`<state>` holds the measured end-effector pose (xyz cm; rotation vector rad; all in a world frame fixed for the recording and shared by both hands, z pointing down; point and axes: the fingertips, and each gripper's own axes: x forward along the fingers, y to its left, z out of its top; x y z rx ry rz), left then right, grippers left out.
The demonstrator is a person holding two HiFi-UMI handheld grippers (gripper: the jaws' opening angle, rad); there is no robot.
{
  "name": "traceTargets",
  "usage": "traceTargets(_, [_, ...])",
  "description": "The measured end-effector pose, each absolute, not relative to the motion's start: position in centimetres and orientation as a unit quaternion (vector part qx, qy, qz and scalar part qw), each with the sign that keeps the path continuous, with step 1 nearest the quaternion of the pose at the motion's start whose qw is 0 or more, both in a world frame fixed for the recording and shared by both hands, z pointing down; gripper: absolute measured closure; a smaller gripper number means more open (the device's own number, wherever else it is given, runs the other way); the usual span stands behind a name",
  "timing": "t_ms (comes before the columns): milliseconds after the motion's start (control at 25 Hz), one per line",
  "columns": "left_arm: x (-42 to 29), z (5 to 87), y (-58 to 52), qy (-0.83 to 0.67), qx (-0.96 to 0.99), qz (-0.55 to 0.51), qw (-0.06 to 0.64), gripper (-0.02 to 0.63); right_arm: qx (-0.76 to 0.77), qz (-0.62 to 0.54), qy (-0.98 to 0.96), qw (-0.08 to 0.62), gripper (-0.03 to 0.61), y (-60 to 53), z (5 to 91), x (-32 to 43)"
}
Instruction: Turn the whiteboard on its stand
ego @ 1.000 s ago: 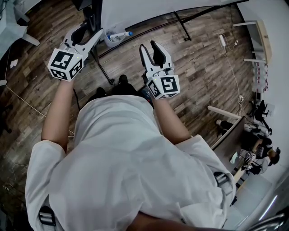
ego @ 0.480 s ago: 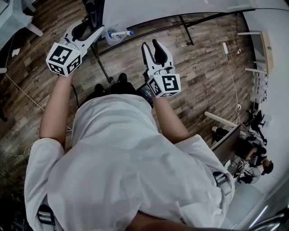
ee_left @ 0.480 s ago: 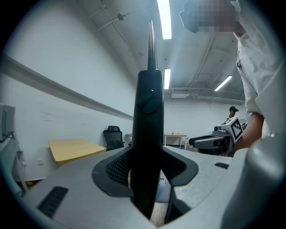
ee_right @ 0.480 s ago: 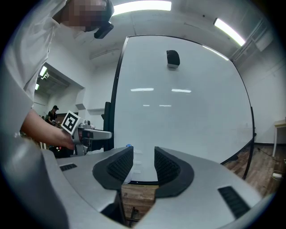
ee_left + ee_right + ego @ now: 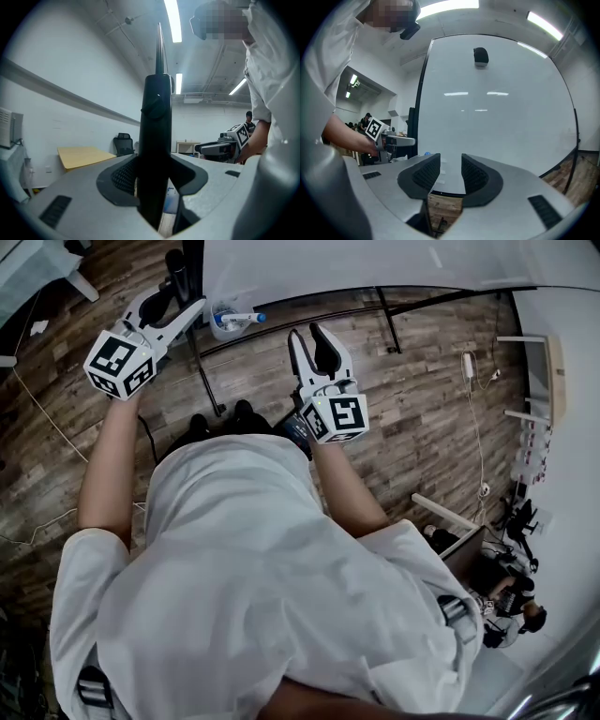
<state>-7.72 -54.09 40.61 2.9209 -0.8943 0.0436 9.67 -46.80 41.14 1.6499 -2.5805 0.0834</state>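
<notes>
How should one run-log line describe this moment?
left gripper: clamped on stand post | right gripper: jaws just closing, empty, facing whiteboard

Whiteboard [image 5: 497, 117] walls off everything ahead; the stand post [image 5: 157, 140] at its edge sits pinched in the left gripper [image 5: 180, 294]; floor [image 5: 431, 371] beneath it lies open.

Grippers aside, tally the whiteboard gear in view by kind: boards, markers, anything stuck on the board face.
Whiteboard: 1
Blue-capped marker: 1
Black block on the board face: 1
Total: 3
</notes>
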Motion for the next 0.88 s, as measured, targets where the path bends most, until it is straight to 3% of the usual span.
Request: traceTargets(880, [-7.9, 40.3, -54.1, -0.366, 0.929, 0.027, 0.052, 0.422, 0.405, 0.028, -0.913, 0.03, 0.445, -51.5, 40.2, 9.8])
